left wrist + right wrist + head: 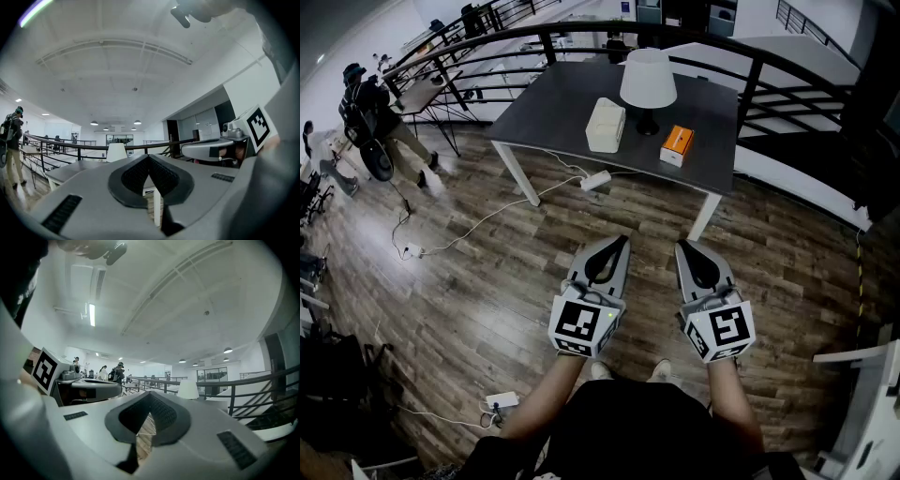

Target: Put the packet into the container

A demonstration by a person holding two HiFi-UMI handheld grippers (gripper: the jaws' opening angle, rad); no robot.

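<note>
An orange packet (677,143) lies on the dark grey table (553,103), to the right of a white lamp (648,82). A cream box-shaped container (606,125) stands to the lamp's left. Both grippers hover over the wood floor, well short of the table. My left gripper (623,240) (149,157) is shut with nothing in it. My right gripper (680,245) (150,394) is likewise shut and empty. The two point towards the table side by side. The gripper views show the lamp (116,152) (189,390), but not the packet.
A black railing (750,66) curves behind the table. A white power strip (595,180) and cables lie on the floor by the table's front legs. A person with a backpack (370,112) stands far left. Another power strip (501,402) lies near my feet.
</note>
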